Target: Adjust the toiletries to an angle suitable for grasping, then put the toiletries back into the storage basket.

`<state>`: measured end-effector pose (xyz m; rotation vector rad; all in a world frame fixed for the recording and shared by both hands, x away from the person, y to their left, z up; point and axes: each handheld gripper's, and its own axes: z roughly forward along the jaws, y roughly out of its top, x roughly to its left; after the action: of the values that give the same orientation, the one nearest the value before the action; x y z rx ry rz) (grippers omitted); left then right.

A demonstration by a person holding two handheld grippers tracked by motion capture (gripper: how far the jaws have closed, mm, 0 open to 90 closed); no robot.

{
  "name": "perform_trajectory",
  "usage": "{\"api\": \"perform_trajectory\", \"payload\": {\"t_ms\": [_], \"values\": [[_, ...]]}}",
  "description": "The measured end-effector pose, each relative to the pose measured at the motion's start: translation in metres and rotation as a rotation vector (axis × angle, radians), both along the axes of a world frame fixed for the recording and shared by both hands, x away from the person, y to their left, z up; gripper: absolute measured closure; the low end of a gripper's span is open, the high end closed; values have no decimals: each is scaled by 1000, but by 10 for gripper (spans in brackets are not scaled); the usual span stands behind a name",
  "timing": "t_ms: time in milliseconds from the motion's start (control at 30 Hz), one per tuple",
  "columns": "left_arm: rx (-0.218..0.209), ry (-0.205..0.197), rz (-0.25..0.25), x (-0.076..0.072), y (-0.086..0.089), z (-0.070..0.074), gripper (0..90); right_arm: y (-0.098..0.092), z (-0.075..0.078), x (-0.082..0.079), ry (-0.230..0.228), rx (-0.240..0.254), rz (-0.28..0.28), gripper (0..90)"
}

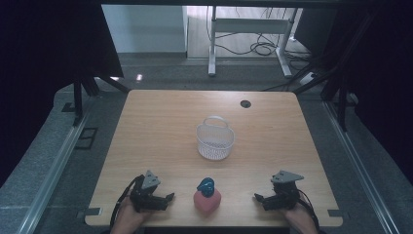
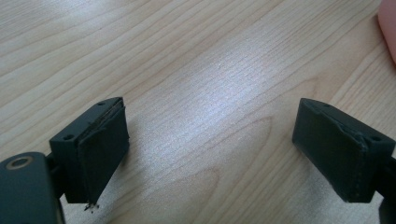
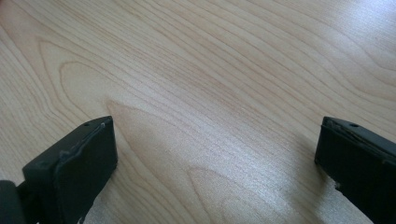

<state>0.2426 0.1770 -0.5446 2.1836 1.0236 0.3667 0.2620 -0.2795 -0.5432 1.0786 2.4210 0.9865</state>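
The tabletop point(image 1: 160, 126) is light wood with clear grain and a small dark round hole point(image 1: 245, 104) near its far right. A white basket point(image 1: 215, 140) stands upright on it, well beyond both tools and about midway between them. A pink thing point(image 1: 207, 201) with a blue piece point(image 1: 206, 185) on top sits at the near edge, between the left tool point(image 1: 168, 197) and the right tool point(image 1: 257, 198). Both tools rest low at the near edge, with bare wood between their spread jaws.
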Motion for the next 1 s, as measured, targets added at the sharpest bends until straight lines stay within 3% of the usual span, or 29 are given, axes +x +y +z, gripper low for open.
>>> {"api": "perform_trajectory", "payload": {"t_ms": [700, 1000], "values": [[0, 0, -2, 0, 0, 0, 104, 1, 1, 0, 12, 6, -17, 0], [2, 1, -4, 0, 0, 0, 104, 1, 5, -2, 11, 49, -12, 0]]}}
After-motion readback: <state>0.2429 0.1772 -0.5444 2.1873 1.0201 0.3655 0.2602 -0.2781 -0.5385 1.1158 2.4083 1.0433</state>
